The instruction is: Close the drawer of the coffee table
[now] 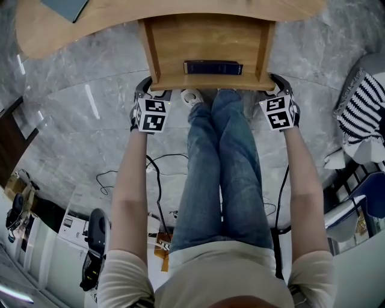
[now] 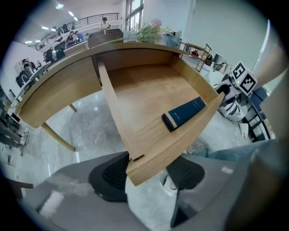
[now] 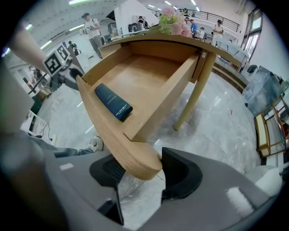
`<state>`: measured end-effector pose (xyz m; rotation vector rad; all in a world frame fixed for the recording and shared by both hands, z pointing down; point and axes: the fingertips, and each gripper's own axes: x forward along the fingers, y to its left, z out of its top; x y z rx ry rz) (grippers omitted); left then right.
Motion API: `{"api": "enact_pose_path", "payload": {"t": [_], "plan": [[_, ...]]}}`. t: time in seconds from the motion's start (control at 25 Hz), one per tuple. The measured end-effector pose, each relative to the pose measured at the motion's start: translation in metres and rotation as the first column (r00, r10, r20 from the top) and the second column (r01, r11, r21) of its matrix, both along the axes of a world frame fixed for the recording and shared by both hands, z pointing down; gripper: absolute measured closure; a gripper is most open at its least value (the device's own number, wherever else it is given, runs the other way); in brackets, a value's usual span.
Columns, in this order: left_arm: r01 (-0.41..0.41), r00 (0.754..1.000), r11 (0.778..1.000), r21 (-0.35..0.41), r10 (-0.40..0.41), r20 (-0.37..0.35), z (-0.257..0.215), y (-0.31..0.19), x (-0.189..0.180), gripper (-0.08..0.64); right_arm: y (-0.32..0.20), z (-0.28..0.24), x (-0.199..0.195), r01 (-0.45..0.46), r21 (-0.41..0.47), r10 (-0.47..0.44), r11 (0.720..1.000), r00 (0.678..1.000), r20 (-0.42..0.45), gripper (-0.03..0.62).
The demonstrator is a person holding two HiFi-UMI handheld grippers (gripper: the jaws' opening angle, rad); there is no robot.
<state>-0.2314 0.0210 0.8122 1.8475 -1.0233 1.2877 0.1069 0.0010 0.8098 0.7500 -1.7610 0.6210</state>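
The coffee table's wooden drawer [image 1: 207,42] stands pulled out toward me, with a dark blue box [image 1: 213,67] lying against its curved front panel. My left gripper [image 1: 146,90] straddles the panel's left corner. In the left gripper view the corner [image 2: 149,167] fills the gap of the left gripper [image 2: 146,173] and both pads meet the wood. My right gripper [image 1: 278,87] sits at the right corner. There the rounded panel end [image 3: 140,158] is clamped in the right gripper [image 3: 141,169]. The box [image 2: 184,113] [image 3: 113,103] lies loose inside.
The tabletop [image 1: 120,15] curves across the far side, with a grey-blue book [image 1: 66,6] on it. My jeans-clad legs [image 1: 222,168] and a shoe [image 1: 191,96] sit under the drawer. Cables [image 1: 156,174] trail on the marble floor. A table leg [image 3: 194,94] stands right; a striped cloth [image 1: 364,105] lies further right.
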Motion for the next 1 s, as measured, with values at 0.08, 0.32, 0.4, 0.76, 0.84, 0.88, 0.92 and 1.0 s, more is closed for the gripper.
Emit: {"api": "enact_pose_path", "payload": {"t": [0.08, 0.32, 0.4, 0.76, 0.84, 0.88, 0.92, 1.0], "plan": [[-0.003, 1.000, 1.000, 0.002, 0.003, -0.005, -0.007, 0.000, -0.001, 0.307, 0.000, -0.007, -0.002, -0.013, -0.004, 0.013, 1.000, 1.000, 0.004, 0.367], [-0.014, 1.000, 1.000, 0.015, 0.015, -0.013, -0.029, -0.002, -0.001, 0.313, -0.001, -0.028, -0.001, -0.027, -0.015, 0.027, 1.000, 0.999, 0.019, 0.367], [-0.018, 1.000, 1.000, 0.014, 0.018, -0.014, -0.037, -0.003, -0.001, 0.313, -0.002, -0.034, -0.001, -0.025, -0.021, 0.026, 0.999, 0.999, 0.026, 0.367], [-0.047, 0.999, 0.999, 0.025, 0.047, -0.008, -0.063, -0.008, 0.001, 0.318, -0.006, -0.061, 0.001, -0.038, -0.027, 0.039, 0.999, 0.998, 0.045, 0.368], [-0.049, 0.999, 0.998, 0.026, 0.049, -0.007, -0.065, -0.009, 0.000, 0.316, -0.006, -0.063, 0.000, -0.038, -0.031, 0.039, 0.999, 0.998, 0.048, 0.368], [-0.050, 0.999, 0.998, 0.026, 0.050, -0.007, -0.066, -0.009, 0.000, 0.318, -0.006, -0.064, -0.001, -0.038, -0.033, 0.040, 0.999, 0.998, 0.050, 0.368], [-0.050, 0.999, 0.998, 0.026, 0.050, -0.005, -0.067, -0.010, -0.001, 0.318, -0.007, -0.065, -0.001, -0.038, -0.035, 0.040, 0.999, 0.998, 0.051, 0.368], [-0.051, 0.999, 0.998, 0.031, 0.051, -0.002, -0.068, -0.014, -0.001, 0.318, -0.010, -0.066, -0.001, -0.041, -0.033, 0.043, 0.999, 0.998, 0.053, 0.368]]}}
